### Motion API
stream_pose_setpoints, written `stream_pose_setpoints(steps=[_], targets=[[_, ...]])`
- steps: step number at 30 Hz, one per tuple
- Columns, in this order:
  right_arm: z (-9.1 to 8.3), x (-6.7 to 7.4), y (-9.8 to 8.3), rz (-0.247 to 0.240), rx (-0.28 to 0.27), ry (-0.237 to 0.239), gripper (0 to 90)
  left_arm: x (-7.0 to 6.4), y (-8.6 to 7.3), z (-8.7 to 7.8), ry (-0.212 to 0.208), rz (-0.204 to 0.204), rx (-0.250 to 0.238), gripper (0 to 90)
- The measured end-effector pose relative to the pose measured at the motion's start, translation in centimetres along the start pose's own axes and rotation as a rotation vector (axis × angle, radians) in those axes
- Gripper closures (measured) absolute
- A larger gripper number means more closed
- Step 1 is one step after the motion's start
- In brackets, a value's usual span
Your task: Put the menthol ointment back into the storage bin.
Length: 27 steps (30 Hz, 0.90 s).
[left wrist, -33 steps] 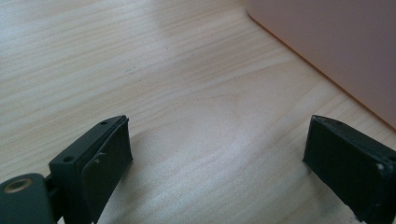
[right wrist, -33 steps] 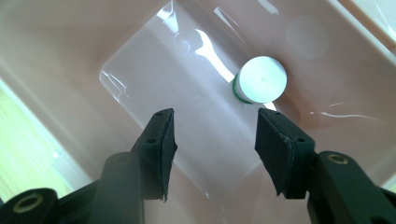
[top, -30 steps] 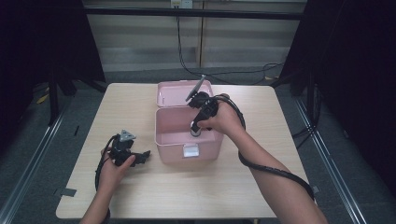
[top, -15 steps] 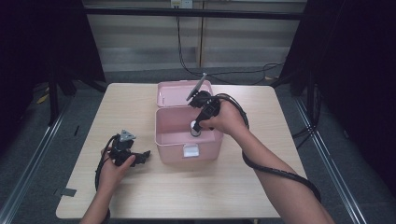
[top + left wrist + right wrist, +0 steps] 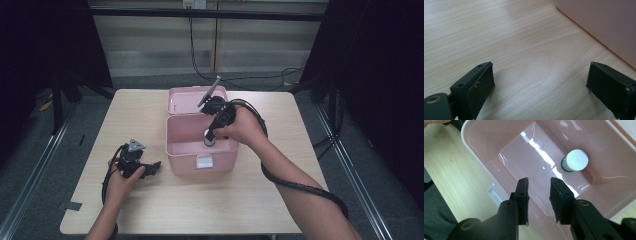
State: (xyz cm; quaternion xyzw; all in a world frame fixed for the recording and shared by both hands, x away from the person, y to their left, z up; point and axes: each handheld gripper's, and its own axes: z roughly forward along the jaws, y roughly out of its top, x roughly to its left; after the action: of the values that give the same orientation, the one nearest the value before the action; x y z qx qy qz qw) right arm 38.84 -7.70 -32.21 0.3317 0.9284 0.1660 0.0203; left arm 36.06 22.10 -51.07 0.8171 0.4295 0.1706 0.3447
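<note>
Bottle upright in the pink box, right tool above it

Bottle [image 5: 574, 160] stands on the floor of the pink box [image 5: 186, 162], its white cap facing straight up, so its long axis runs vertical; a band of green label shows under the cap. It sits toward one end of the box floor, near a side wall but not touching it as far as the right gripper view shows, with bare, glossy floor stretching away on its other side.

The right tool [image 5: 538, 195] hangs over the box opening, pointing down into it. Its jaws have just been closing and now stand a narrow gap apart with nothing between them; the bottle lies beyond the tips, clear of both pads. In the high view the right tool [image 5: 212, 136] is over the right half of the box, inside the line of the rim.

The box lid [image 5: 189, 98] is swung back and lies open behind the box (toward the far edge of the worktop [image 5: 280, 200]). A small white latch shows on the front wall.

The left tool [image 5: 150, 167] rests low on the worktop just left of the box, its jaws spread wide and empty. In the left gripper view its pads [image 5: 482, 86] frame bare wood, with the box wall [image 5: 604, 22] close ahead at the right. Broad open worktop lies in front of and to the right of the box.
</note>
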Motion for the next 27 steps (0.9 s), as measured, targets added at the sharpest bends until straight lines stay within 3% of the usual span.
stream_pose_setpoints(steps=[8, 15, 27], targets=[[-0.5, 0.7, -0.3, -0.021, -0.009, 0.015, 71.0, 0.0, 0.0, 0.0, -0.001, -0.001, 0.000, 6.8], [-0.4, 1.4, -0.7, -0.049, 0.017, 0.025, 76.9, 0.0, 0.0, 0.0, -0.001, 0.002, -0.001, 6.8], [-0.5, 2.2, -1.3, -0.075, -0.010, 0.063, 90.0, 0.0, 0.0, 0.0, 0.000, 0.003, -0.001, 6.8]])
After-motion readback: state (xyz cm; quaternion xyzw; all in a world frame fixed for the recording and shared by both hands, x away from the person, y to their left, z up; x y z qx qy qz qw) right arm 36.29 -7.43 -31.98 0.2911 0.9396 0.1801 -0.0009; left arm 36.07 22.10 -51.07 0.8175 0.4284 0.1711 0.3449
